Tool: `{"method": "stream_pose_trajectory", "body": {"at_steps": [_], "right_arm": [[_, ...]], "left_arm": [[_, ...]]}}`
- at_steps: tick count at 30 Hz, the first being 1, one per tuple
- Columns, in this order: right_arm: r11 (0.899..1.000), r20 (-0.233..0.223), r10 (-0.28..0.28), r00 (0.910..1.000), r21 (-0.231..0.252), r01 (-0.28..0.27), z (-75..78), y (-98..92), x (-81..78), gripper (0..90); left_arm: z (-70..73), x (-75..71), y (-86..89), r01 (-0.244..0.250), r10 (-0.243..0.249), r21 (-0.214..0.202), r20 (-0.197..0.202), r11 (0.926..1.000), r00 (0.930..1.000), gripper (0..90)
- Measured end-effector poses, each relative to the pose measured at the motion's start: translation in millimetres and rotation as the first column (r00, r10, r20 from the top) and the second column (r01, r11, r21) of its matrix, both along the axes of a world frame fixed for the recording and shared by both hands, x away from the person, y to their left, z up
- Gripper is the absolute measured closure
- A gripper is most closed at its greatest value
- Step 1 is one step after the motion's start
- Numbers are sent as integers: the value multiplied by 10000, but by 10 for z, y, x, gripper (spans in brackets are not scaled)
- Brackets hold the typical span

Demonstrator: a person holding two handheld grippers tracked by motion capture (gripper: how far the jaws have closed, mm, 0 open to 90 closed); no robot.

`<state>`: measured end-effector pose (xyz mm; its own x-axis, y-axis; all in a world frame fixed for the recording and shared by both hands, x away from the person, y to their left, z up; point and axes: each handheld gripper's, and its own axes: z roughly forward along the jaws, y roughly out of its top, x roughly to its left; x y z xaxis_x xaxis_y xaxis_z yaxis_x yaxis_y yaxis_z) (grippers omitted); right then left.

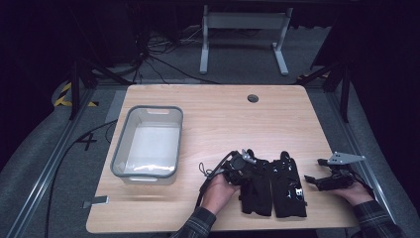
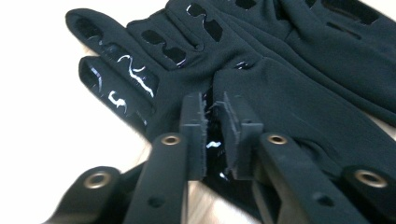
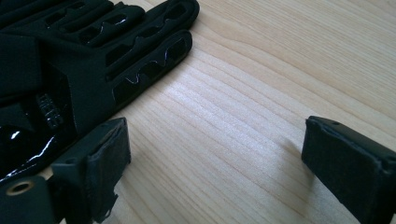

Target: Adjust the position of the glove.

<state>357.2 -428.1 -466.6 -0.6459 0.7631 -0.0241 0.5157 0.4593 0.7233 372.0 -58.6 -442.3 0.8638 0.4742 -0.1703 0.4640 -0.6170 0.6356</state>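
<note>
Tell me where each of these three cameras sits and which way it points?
High view: above the person's side, looking forward and down on the table, grey bin, black gloves; both hands and sleeves enter below.
Left gripper view: rides the left gripper, looking along its nearly closed jaws onto a glove.
Right gripper view: rides the right gripper, looking along its wide-open jaws across bare wood, gloves at left.
Shared: all three show the gloves on the table.

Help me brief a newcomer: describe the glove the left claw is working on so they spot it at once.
On the wooden table, right of the grey bin, two black gloves lie together. It is the left glove, directly under the left claw, not the right glove.
</note>
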Motion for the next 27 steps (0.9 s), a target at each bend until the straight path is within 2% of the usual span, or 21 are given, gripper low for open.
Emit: {"method": "stream_pose_trajectory", "body": {"at_steps": [2, 5, 9, 11, 12, 15, 19, 21, 27], "right_arm": [[10000, 10, 9, 10000, 14, -9, 3, -2, -8, 105], [9996, -84, 158, 9998, 238, -156, 44, -10, -38, 202], [9960, 19, 582, 9983, 680, -582, 123, 19, -100, 377], [9901, 1, 1179, 9930, 762, -1176, 150, 80, -160, 537], [9901, 1, 1179, 9930, 762, -1176, 150, 80, -160, 537], [9795, 78, 1935, 9811, 562, -1937, 163, 182, -228, 714], [9696, -66, 2390, 9710, 559, -2383, 182, 278, -261, 869], [9678, -121, 2465, 9691, 568, -2454, 180, 295, -259, 884], [9550, -461, 2950, 9544, 459, -2930, 128, 401, -240, 895]], "left_arm": [[2, -15, 55, -105, 104, -16, -45, 9999, 9999, 724], [-5, -35, 143, -328, 326, -82, -184, 9994, 9993, 663], [-37, -73, 223, -520, 513, -220, -293, 9984, 9983, 597], [-65, -88, 243, -555, 544, -265, -434, 9981, 9976, 567], [-65, -88, 243, -555, 544, -265, -434, 9981, 9976, 552], [-83, -99, 232, -566, 549, -293, -532, 9980, 9971, 536], [-98, -101, 205, -671, 654, -323, -526, 9972, 9965, 512], [-107, -99, 201, -655, 638, -303, -535, 9974, 9965, 511], [-127, -103, 172, -641, 633, -155, -476, 9978, 9969, 508]]}}
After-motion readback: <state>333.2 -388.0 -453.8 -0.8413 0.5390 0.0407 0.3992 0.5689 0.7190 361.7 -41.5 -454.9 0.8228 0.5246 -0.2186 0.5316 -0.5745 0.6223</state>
